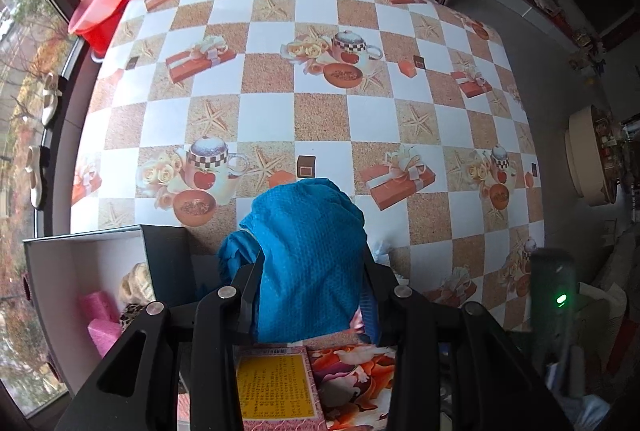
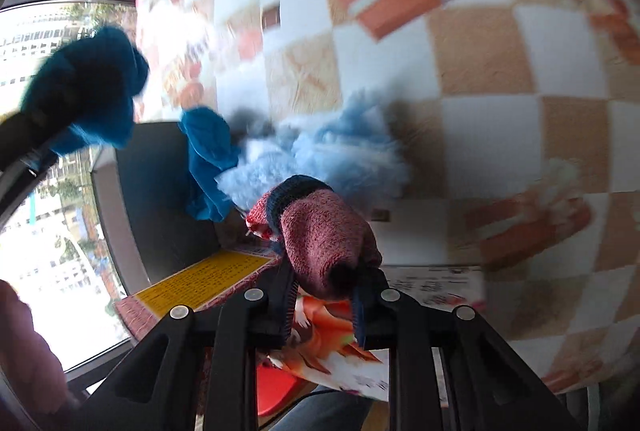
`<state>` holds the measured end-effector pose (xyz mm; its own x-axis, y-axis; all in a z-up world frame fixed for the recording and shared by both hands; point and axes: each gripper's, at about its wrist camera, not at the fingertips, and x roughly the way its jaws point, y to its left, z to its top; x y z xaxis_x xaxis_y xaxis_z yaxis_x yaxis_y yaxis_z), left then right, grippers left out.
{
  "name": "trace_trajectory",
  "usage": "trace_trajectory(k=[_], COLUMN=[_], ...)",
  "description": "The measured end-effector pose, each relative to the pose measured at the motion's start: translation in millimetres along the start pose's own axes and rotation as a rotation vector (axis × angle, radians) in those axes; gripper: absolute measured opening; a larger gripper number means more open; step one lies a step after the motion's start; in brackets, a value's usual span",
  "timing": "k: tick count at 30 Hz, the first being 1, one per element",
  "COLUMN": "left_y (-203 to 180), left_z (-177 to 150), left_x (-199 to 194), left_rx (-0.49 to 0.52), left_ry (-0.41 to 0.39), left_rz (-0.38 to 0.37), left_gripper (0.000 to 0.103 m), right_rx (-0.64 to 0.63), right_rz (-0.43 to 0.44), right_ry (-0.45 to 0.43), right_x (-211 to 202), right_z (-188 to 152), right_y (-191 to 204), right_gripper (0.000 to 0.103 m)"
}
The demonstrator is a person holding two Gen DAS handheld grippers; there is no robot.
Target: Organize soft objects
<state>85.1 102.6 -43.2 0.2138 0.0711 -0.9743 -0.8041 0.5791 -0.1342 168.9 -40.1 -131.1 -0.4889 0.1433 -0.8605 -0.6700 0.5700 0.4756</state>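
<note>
My left gripper [image 1: 310, 263] is shut on a bright blue knitted cloth [image 1: 308, 251], which drapes over its fingers above the table's near edge; the same cloth shows in the right wrist view [image 2: 96, 95], hanging from the left gripper at the left. My right gripper [image 2: 324, 267] is shut on a dark red knitted sock with a navy cuff [image 2: 324, 239]. A fluffy light blue soft item [image 2: 336, 151] lies on the table just beyond the sock. An open dark box [image 1: 80, 271] at the left holds a pink item [image 1: 102, 323] and a beige item [image 1: 136, 283].
The table has a checkered tablecloth [image 1: 320, 111]. A printed box with a yellow label [image 1: 276, 387] sits under the grippers at the near edge. A red bucket and basin [image 1: 108, 3] stand beyond the far left corner. A window runs along the left.
</note>
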Motion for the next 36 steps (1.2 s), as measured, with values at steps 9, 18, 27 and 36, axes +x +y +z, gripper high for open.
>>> trace_trajectory(k=[9,18,27,36], left_y=[6,23,26,26], left_z=[-43,-91,-139,-171], left_x=[-46,-77,-89,-96], left_rx=[0.065,0.073,0.117,0.153], left_ry=[-0.075,-0.095,-0.082,-0.084], left_rz=[0.039,0.034,0.003,-0.025], left_gripper=[0.04,0.04,0.04,0.04], right_rx=[-0.077,-0.074,-0.063,-0.051], right_rz=[-0.073,-0.108,-0.153,-0.181], right_ry=[-0.119,-0.155,-0.164,-0.18], right_x=[-47,-68,-75,-79], right_z=[-21,-49,-89,-124], right_y=[20,22,25,34], right_gripper=[0.024,0.024,0.024,0.024])
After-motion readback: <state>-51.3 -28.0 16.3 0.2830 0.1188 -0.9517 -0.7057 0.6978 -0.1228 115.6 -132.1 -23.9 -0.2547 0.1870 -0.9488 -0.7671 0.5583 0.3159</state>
